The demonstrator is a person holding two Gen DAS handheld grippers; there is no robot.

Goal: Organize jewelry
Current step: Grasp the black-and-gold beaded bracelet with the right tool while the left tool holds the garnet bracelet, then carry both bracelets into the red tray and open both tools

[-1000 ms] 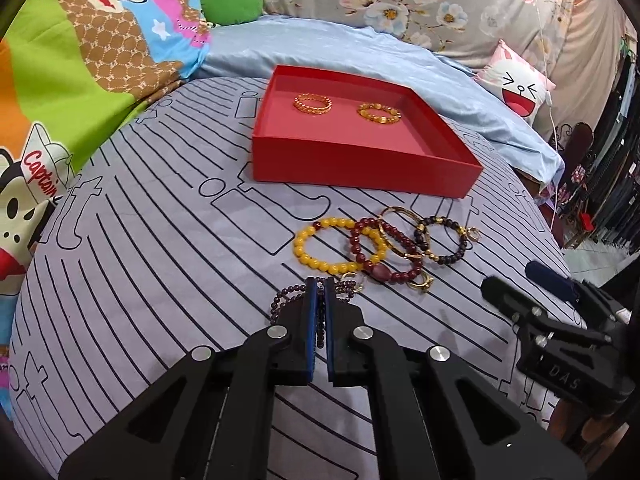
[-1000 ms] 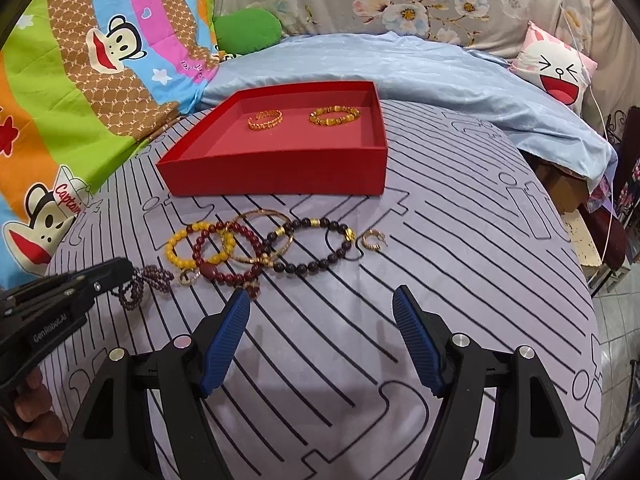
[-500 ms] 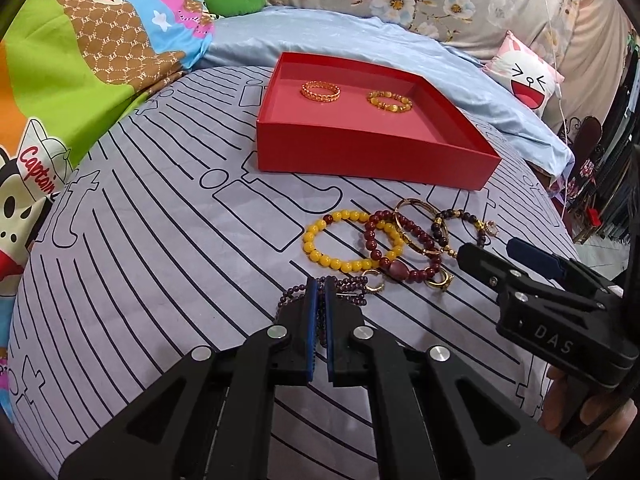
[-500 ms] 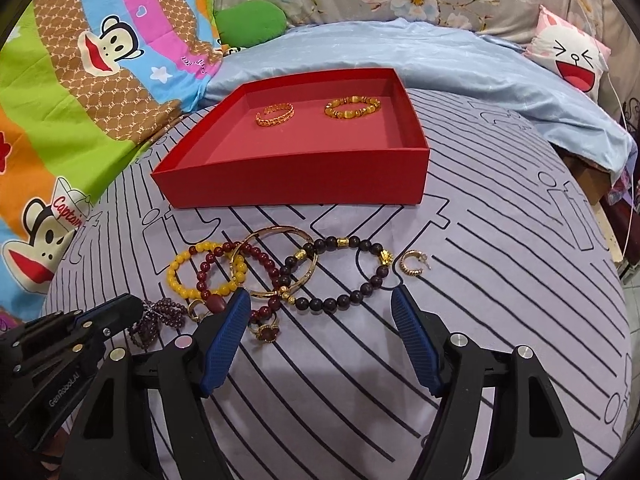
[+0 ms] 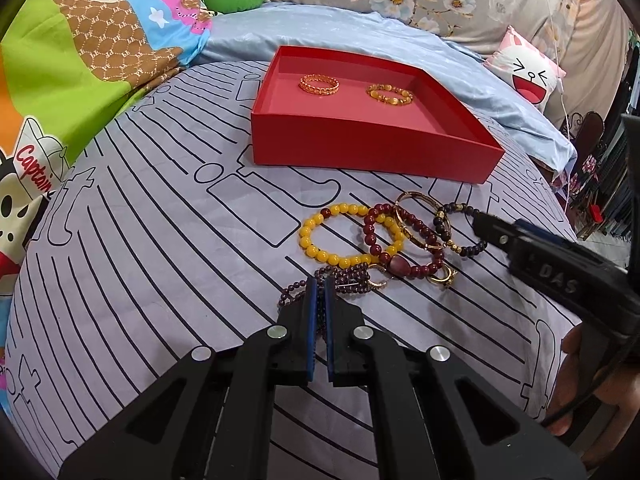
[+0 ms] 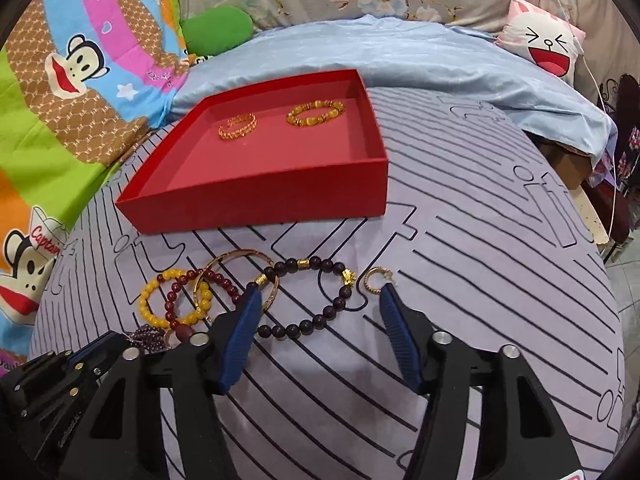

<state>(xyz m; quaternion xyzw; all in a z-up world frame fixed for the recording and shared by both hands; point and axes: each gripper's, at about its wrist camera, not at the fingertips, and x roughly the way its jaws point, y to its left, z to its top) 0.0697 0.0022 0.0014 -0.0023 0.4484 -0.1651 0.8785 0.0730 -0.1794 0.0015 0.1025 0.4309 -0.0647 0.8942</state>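
A red tray holds two gold bracelets and also shows in the right wrist view. In front of it lies a pile: yellow bead bracelet, dark red bead bracelet, gold bangle, dark bead bracelet and a gold earring. My left gripper is shut on a small purple bead bracelet. My right gripper is open, its fingers on either side of the dark bead bracelet.
The bedspread is grey with black line drawings. A cartoon monkey blanket lies left, a light blue sheet behind the tray, and a pink cat pillow at the back right.
My right gripper has moved forward to the dark bead bracelet. My left gripper stays shut on the purple beads and has shifted a little towards the pile.
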